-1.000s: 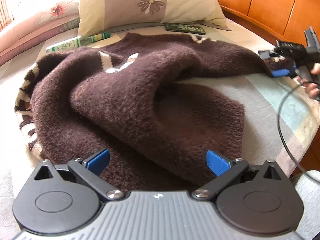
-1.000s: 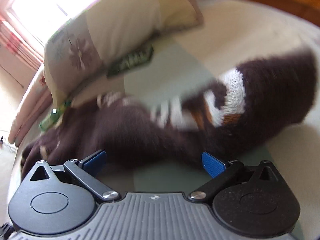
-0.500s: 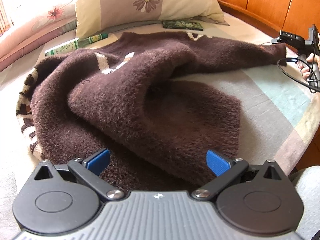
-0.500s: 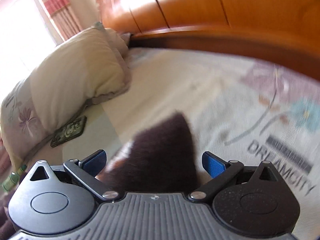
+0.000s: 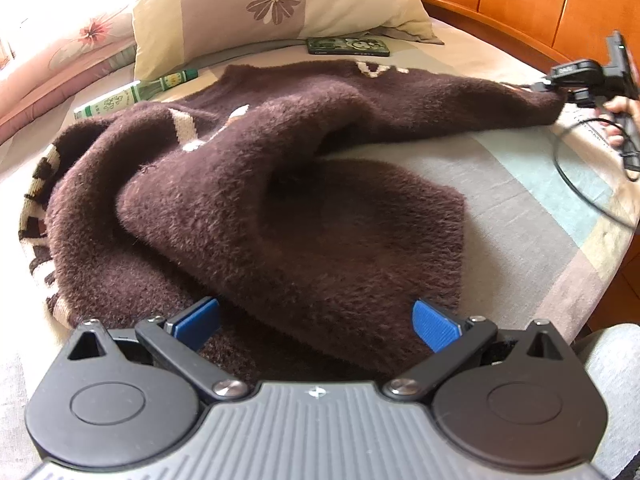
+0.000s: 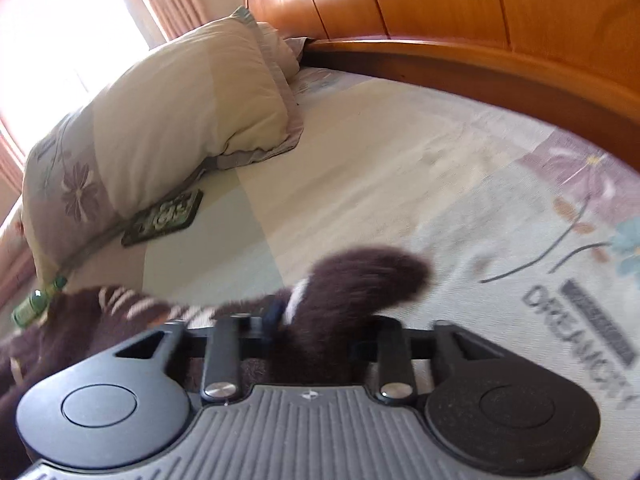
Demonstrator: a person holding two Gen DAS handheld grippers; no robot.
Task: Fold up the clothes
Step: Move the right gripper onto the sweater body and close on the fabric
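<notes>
— Bed [image 5: 520, 208] under a brown sweater [image 5: 280, 200], sleeve [image 6: 360, 280] stretched toward upper right?
— Yes; right gripper [image 6: 314, 334] fingers just closed, probably pinching its cuff. Left gripper [image 5: 316, 320] gapes empty over the hem.

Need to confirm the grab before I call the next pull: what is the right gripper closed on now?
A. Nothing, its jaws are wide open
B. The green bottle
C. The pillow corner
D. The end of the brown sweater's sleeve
D. In the right wrist view the right gripper has just closed its jaws on the sleeve end of the brown sweater, whose fuzzy tip sticks out past the fingers.
</notes>
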